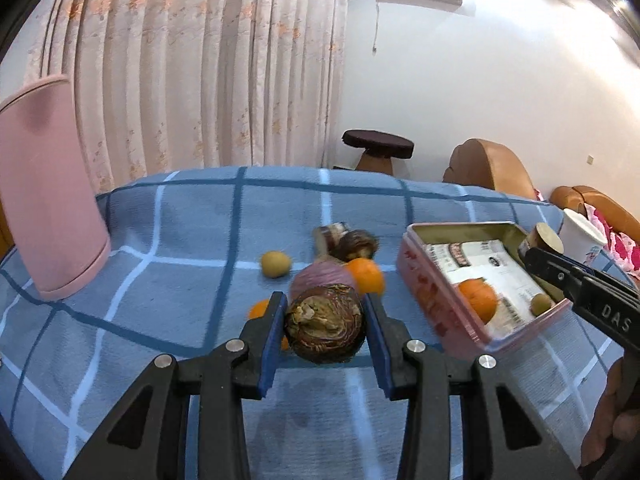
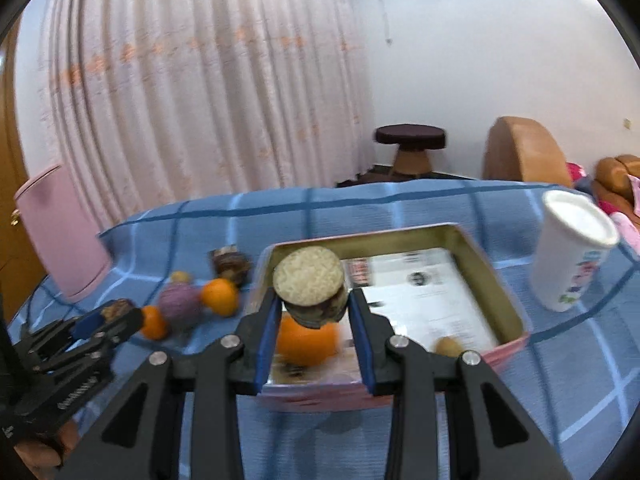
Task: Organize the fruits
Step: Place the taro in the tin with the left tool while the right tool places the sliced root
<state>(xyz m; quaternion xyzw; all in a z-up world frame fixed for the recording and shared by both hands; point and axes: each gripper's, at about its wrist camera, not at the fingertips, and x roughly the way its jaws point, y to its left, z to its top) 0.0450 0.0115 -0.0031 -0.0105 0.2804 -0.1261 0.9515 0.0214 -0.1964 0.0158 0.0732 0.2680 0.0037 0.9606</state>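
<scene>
My left gripper point(image 1: 325, 320) is shut on a dark brown round fruit point(image 1: 325, 326), held just above the blue checked cloth point(image 1: 180, 240). Behind it lie a purple fruit point(image 1: 320, 276), two oranges point(image 1: 366, 274), a small yellow fruit point(image 1: 275, 264) and another brown fruit point(image 1: 356, 244). My right gripper point(image 2: 312, 312) is shut on a cut brown fruit piece point(image 2: 310, 286) with a pale flat top, held over the pink tin point(image 2: 496, 268). The tin holds an orange point(image 2: 306, 342) and a small brown fruit point(image 2: 448, 346). The tin also shows in the left wrist view point(image 1: 424, 292).
A tall pink container point(image 1: 48, 192) stands at the table's left. A white paper cup point(image 2: 572, 248) stands right of the tin. A stool point(image 1: 378, 148) and orange-brown chairs point(image 1: 488, 168) are behind the table. Printed paper point(image 2: 420, 284) lines the tin.
</scene>
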